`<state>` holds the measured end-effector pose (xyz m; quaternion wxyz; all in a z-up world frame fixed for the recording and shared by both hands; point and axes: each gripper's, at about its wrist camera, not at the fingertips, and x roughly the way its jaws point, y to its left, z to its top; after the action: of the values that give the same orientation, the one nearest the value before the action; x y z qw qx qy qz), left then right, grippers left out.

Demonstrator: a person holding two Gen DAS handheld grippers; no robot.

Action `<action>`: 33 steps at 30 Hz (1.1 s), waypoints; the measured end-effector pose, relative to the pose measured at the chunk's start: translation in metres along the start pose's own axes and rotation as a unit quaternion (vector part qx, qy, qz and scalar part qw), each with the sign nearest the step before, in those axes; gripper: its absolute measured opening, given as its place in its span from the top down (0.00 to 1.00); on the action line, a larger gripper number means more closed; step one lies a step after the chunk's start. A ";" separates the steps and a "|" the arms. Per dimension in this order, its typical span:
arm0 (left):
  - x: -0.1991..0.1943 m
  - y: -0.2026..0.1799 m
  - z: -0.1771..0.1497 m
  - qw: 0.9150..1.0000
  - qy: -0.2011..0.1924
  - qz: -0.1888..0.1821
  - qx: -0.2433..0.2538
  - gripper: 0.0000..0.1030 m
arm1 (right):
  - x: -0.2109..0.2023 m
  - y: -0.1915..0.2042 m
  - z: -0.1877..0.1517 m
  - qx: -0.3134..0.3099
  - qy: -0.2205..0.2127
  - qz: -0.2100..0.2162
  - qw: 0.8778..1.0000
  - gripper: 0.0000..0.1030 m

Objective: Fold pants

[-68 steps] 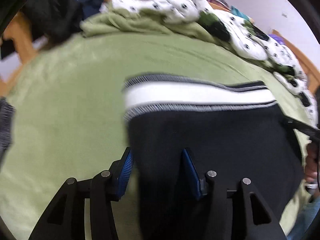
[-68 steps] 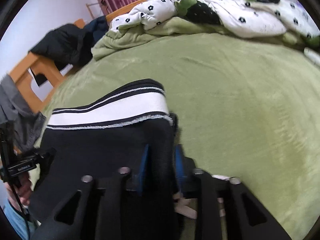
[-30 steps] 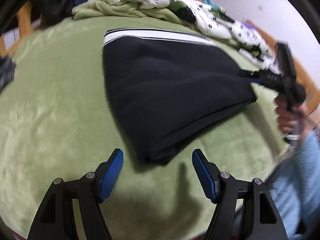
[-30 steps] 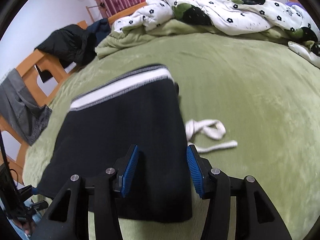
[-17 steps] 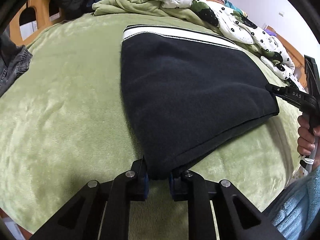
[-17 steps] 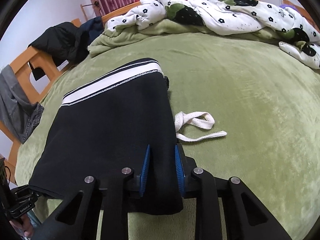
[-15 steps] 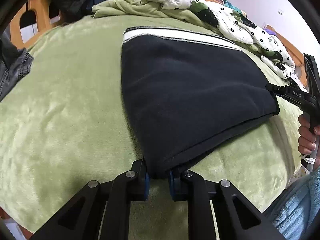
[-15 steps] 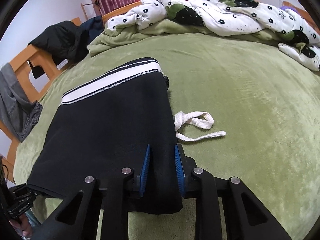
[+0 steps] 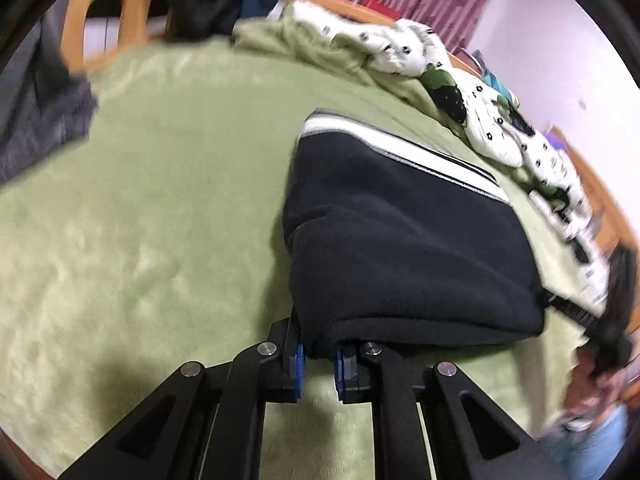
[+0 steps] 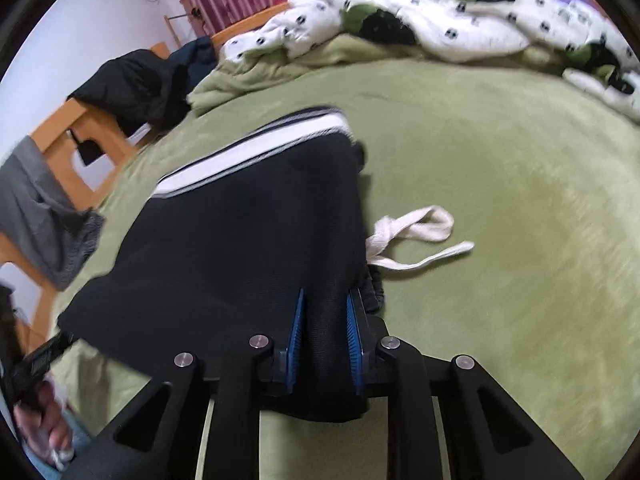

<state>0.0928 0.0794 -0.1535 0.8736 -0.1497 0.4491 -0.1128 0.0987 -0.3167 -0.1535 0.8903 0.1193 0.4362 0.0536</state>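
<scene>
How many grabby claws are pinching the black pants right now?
2. The left gripper pinches the near left corner of the black pants; the right gripper pinches the near right corner, beside the white drawstring.

Green fleece bed (image 10: 520, 168), wood frame. On it: folded black pants (image 10: 248, 232), loose white drawstring (image 10: 416, 232) just beside, crumpled flowery duvet (image 10: 440, 24) plus green blanket (image 10: 256, 76) bunched at far edge.

blanket (image 10: 520, 184): open right of pants (image 10: 248, 240) | drawstring (image 10: 416, 232) beside | quilt (image 10: 440, 28) behind
</scene>
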 end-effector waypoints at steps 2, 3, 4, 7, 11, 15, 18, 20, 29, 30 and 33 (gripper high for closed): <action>0.002 0.006 -0.012 0.999 0.030 -0.014 -0.010 0.88 | -0.004 0.008 -0.001 -0.027 -0.007 -0.021 0.999 0.75; 0.001 0.003 -0.021 0.999 0.043 -0.002 0.008 0.87 | -0.008 0.010 -0.001 -0.038 -0.011 -0.029 0.999 0.74; -0.002 0.000 -0.027 0.999 0.047 0.011 0.024 0.85 | -0.012 0.012 0.000 -0.043 -0.017 -0.033 0.998 0.74; -0.024 -0.010 -0.042 0.997 0.026 0.037 0.068 0.85 | -0.025 0.017 -0.002 -0.056 -0.044 -0.029 0.997 0.74; -0.048 -0.017 -0.028 0.994 -0.025 0.060 0.088 0.82 | -0.028 0.025 0.002 -0.070 -0.061 -0.015 0.996 0.74; -0.025 -0.031 0.010 0.994 -0.007 0.047 0.096 0.77 | -0.003 0.034 -0.001 -0.090 -0.023 -0.020 0.995 0.74; 0.005 -0.037 0.018 0.995 0.014 0.046 0.089 0.74 | 0.005 0.040 -0.008 -0.113 -0.015 -0.048 0.992 0.74; 0.022 -0.032 0.008 0.995 0.025 0.057 0.077 0.69 | 0.002 0.042 -0.010 -0.118 -0.011 -0.047 0.992 0.74; -0.003 -0.044 0.031 0.993 -0.021 0.064 0.095 0.64 | -0.018 0.045 0.027 -0.083 -0.059 -0.037 0.994 0.69; -0.004 -0.048 0.042 0.992 -0.026 0.069 0.104 0.59 | -0.016 0.049 0.038 -0.085 -0.063 -0.039 0.994 0.69; -0.008 -0.057 0.079 0.989 -0.054 0.081 0.111 0.51 | -0.016 0.063 0.072 -0.089 -0.081 -0.044 0.992 0.68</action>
<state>0.1494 0.0419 -0.0838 0.9138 -0.0213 0.3971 -0.0830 0.1467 -0.2706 -0.0823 0.9311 0.0245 0.3614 0.0430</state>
